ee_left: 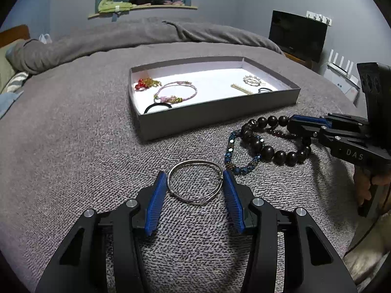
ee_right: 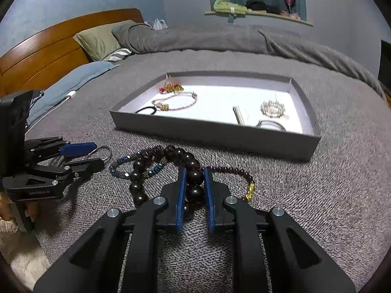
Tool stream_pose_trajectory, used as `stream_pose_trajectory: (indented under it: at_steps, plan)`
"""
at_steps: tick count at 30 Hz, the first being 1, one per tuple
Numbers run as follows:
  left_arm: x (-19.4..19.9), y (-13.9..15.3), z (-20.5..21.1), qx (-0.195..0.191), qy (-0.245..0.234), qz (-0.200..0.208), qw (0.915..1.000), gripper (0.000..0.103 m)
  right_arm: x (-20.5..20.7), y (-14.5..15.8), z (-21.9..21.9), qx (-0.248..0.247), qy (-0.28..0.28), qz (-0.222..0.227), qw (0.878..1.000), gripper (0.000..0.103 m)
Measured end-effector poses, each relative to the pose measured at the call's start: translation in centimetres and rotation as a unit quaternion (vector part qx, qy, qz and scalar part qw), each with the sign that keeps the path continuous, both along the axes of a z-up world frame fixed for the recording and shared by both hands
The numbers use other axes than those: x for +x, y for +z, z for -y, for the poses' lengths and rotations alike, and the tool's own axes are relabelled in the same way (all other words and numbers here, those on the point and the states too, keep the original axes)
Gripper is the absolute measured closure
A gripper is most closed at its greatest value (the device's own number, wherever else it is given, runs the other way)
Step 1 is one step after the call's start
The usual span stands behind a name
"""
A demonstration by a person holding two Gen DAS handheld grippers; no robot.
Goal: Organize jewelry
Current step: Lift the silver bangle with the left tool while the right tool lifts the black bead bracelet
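Jewelry is split between the grey blanket (ee_left: 73,161) and the shallow grey tray (ee_left: 215,114) just beyond: four pieces lie loose on the blanket, six already sit in the tray, three at each end. The step in hand looks like a double pick-up. The right gripper (ee_right: 194,174) has its blue pads pressed on the big dark bead bracelet (ee_right: 193,171), which lies tangled with a blue beaded bracelet (ee_right: 122,168) and touches a thin maroon bead bracelet (ee_right: 234,172). The left gripper (ee_left: 195,183) stands half open around the silver wire bangle (ee_left: 195,182), pads at its two sides, whether pressing I cannot tell. Next, I judge, the left jaws must finish closing, then both lift clear, the right slowly so the tangled strands drop away, and carry over the tray wall.
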State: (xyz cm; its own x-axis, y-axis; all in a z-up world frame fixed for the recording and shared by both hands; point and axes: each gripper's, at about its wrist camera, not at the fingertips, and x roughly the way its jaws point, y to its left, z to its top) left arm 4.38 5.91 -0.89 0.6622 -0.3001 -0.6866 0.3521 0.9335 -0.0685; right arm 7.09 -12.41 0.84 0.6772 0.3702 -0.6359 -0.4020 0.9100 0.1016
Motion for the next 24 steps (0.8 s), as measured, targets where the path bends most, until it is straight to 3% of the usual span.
stream_pose_trajectory:
  at_steps: [14,20,24]
  plan:
    - [-0.2,3.8,0.4,0.006,0.005,0.073,0.9973,0.054,-1.7,5.7,-0.8,0.011,0.007,0.117,0.993,0.088]
    - [2.0,6.0,2.0,0.009,-0.007,0.090,0.9959,0.054,0.3,8.7,0.1,0.017,-0.020,0.153,0.988,0.088]
    - [4.0,6.2,3.9,0.033,-0.030,0.085,0.9953,0.054,2.8,9.7,1.7,0.021,-0.038,0.151,0.988,0.088]
